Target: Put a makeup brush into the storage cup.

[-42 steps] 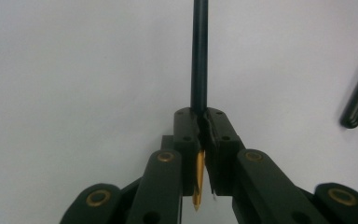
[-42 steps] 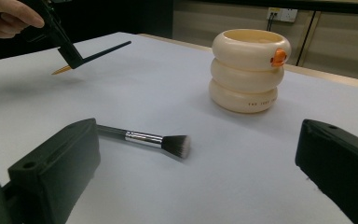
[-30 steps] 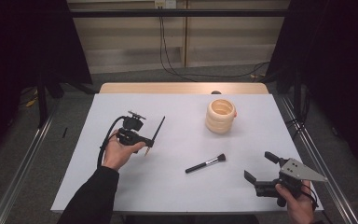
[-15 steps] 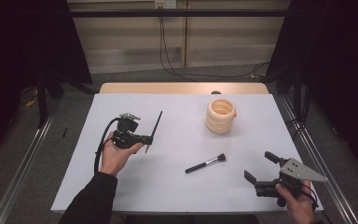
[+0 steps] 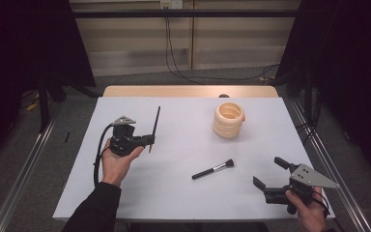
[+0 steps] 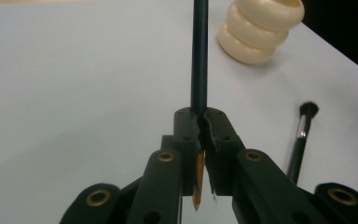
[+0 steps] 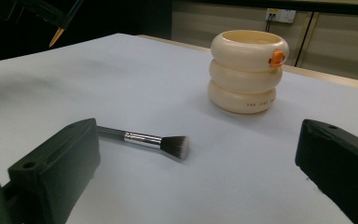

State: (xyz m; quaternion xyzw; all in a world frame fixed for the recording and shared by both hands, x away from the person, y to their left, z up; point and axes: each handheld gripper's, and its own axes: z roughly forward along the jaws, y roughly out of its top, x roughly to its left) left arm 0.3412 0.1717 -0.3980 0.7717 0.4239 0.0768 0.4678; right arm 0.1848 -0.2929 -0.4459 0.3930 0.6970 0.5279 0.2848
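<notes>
My left gripper (image 5: 150, 140) is shut on a thin dark pencil (image 5: 155, 121) with a tan sharpened tip, held above the left half of the white table (image 5: 183, 113). In the left gripper view the pencil (image 6: 199, 56) runs up from between the closed pads (image 6: 186, 135), its tip pointing back down. A black-handled makeup brush (image 5: 213, 169) lies flat at centre front. A cream ribbed cup (image 5: 228, 119) with an orange spot stands upright at the back right. My right gripper (image 5: 267, 171) is open near the front right corner, with the brush (image 7: 144, 139) and cup (image 7: 247, 70) ahead of it.
The table's far edge shows a wooden strip (image 5: 188, 91). Metal rails (image 5: 328, 159) run along the floor on both sides. Dark curtains flank the table. Bare white surface lies between the pencil and the cup.
My left hand has carried the pencil a little to the left and slightly up, with the pencil standing steeper. The right gripper, brush and cup have stayed put.
</notes>
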